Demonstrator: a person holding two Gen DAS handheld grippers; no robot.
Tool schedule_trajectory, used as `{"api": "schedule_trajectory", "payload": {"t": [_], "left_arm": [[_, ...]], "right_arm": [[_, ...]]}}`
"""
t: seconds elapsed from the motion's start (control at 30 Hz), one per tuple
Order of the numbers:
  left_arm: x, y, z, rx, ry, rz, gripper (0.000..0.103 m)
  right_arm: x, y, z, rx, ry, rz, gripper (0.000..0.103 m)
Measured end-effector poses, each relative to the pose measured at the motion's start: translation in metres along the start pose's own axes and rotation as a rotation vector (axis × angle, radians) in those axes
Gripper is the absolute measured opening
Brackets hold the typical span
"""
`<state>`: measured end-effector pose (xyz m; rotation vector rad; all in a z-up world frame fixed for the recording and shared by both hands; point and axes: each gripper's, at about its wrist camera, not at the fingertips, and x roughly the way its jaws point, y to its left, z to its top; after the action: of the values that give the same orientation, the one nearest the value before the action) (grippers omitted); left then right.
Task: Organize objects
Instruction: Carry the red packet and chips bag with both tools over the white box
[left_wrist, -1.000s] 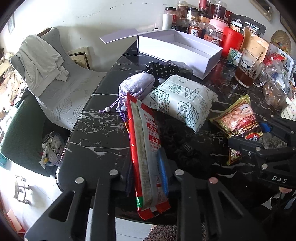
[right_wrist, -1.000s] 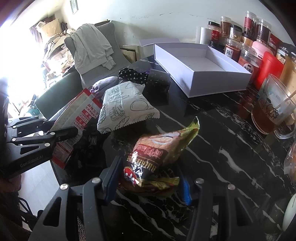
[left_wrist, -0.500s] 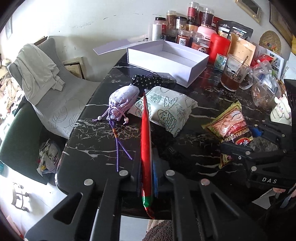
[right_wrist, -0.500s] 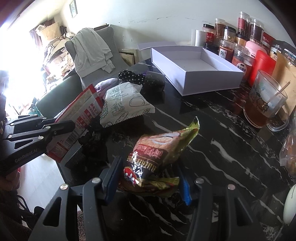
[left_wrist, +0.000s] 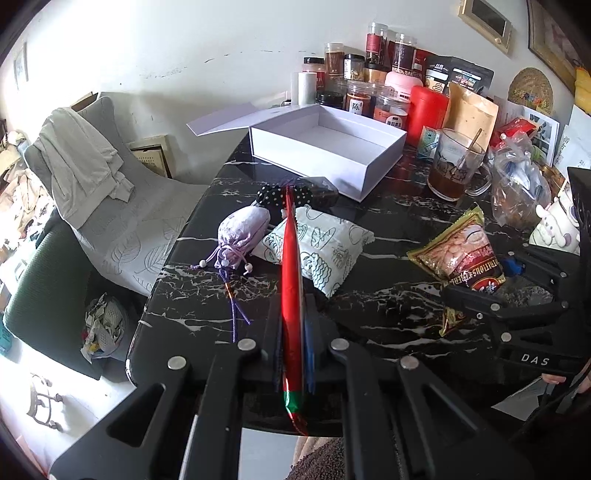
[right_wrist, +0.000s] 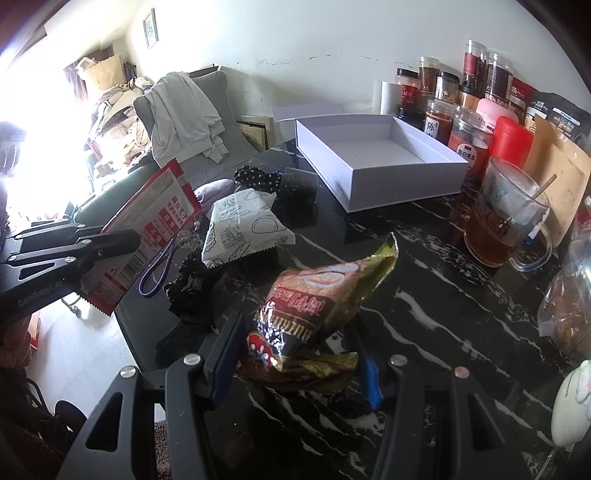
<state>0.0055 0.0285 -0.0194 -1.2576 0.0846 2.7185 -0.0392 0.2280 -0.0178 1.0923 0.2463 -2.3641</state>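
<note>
Carry step of the tidying, with 2 packets clear of the black marble table (left_wrist: 207, 295) at once. Left gripper (left_wrist: 293, 354) clamped tight on the flat red packet (left_wrist: 290, 280) — held edge-on, standing upright between the pads, and seen broadside from the right wrist view (right_wrist: 147, 236). Right gripper (right_wrist: 299, 358) closed about halfway on the crumpled gold-and-brown snack bag (right_wrist: 317, 306), pads apparently pressing its lower end, though the near contact is hard to make out. White box (left_wrist: 325, 147) open and empty at the far side of the table, beyond the white patterned pouch (left_wrist: 321, 243) and the lavender drawstring bag (left_wrist: 242, 232). Next, probably — forward over that clutter to the box, then lower and release inside 1 at a time, keeping the 2 grippers from crossing.
</note>
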Motion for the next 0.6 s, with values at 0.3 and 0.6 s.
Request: {"api": "schedule_trajectory", "payload": {"t": [0.3, 0.6], "left_arm": [[-0.007, -0.028, 0.024, 0.054, -0.035, -0.057, 0.009], [-0.001, -0.05, 0.055, 0.1, -0.058, -0.117, 0.009]], "right_arm": [[-0.028, -0.014, 0.009, -0.003, -0.054, -0.027, 0.056], [-0.043, -0.027, 0.029, -0.027, -0.083, -0.026, 0.056]]}}
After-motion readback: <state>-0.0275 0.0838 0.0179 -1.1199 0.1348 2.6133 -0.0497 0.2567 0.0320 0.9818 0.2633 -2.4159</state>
